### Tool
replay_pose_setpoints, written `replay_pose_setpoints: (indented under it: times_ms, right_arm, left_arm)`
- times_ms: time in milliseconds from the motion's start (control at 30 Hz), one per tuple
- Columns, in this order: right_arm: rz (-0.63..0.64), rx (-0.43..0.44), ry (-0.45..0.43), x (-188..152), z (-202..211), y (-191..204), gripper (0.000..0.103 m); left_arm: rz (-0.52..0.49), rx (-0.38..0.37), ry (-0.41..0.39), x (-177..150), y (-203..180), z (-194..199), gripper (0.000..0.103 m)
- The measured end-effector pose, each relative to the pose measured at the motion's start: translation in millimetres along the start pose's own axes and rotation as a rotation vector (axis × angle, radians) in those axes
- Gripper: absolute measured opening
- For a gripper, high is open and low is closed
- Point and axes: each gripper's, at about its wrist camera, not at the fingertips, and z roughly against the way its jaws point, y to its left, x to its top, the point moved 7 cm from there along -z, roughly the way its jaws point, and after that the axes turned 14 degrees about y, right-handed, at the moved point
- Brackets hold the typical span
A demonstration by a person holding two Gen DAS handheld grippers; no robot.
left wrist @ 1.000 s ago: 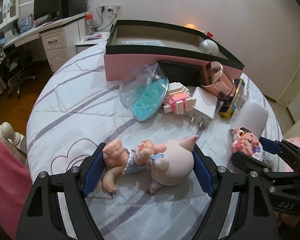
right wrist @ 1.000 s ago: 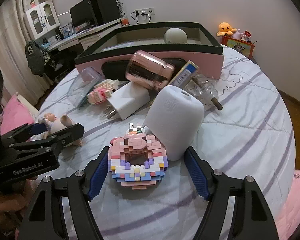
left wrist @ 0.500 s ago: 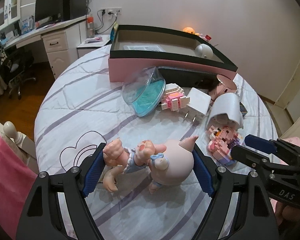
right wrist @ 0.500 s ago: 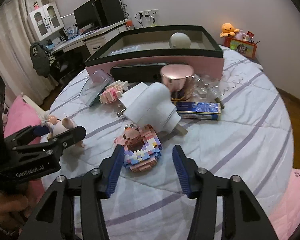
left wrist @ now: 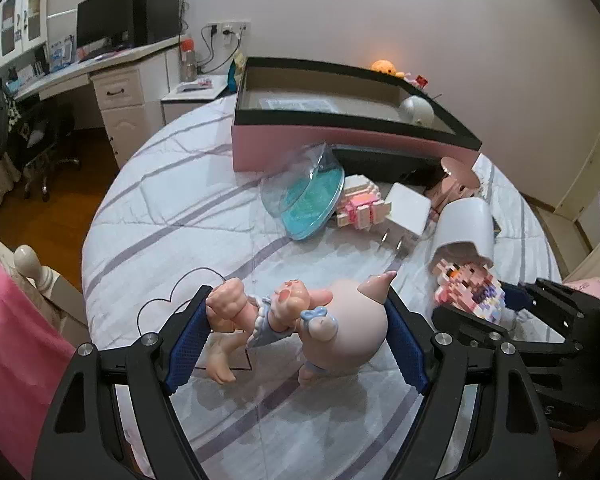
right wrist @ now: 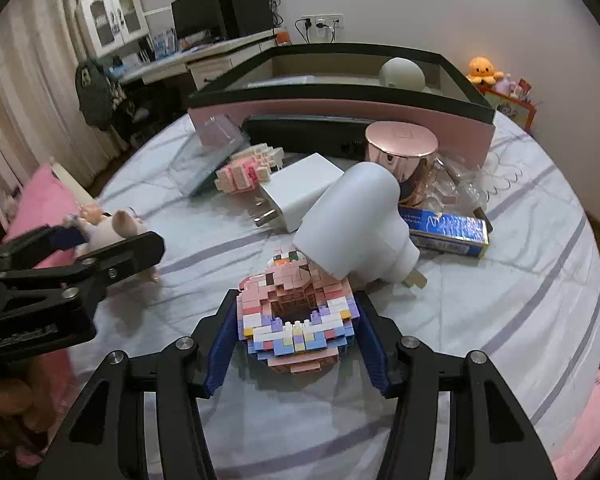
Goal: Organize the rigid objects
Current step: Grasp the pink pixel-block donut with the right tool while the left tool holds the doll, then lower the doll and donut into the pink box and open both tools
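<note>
Your right claw (right wrist: 296, 334), its jaws just closing, is clamping the brick donut (right wrist: 296, 320) while the white plug (right wrist: 354, 226) is leaning on its far edge, so lifting is risking toppling that plug; your left claw (left wrist: 296, 330) is gripping the pig doll (left wrist: 300, 320).

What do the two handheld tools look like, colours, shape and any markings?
Both tools are alike: the left tool and the right tool have matte black angular frames with triangular cut-outs, silver screw heads at the joints, and two fingers lined with ribbed blue pads. In the right wrist view the left tool's side carries blurred pale lettering that I cannot read. No cables or sleeves show.
</note>
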Motion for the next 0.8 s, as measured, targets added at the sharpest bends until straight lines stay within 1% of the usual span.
replay_pose_setpoints:
  times_ms: [100,267,400,433,500,600,700,800]
  right_arm:
    - [-0.007,0.036,-0.018,-2,14,0,0.056]
    - [-0.008,0.089,-0.075,3,48,1,0.056]
    - [-0.013,0.125,-0.128,18,68,-1,0.056]
    - [-0.014,0.128,-0.145,28,73,-3,0.056]
    - [-0.017,0.115,-0.178,42,82,-10,0.056]
    - [-0.013,0.084,-0.237,75,98,-23,0.056]
    - [-0.014,0.061,-0.276,106,104,-33,0.056]
    - [-0.021,0.033,-0.299,139,102,-45,0.056]
  left_arm:
    - [-0.009,0.002,-0.015,1,-1,6,0.082]
    - [-0.014,-0.009,-0.041,9,-2,19,0.082]
    - [-0.018,-0.016,-0.073,23,-2,30,0.082]
    - [-0.019,-0.017,-0.083,29,-2,32,0.082]
    - [-0.022,-0.01,-0.109,45,-1,37,0.082]
    - [-0.027,-0.005,-0.158,76,0,45,0.082]
    - [-0.033,0.0,-0.209,115,1,50,0.082]
    - [-0.035,0.0,-0.226,148,1,47,0.082]
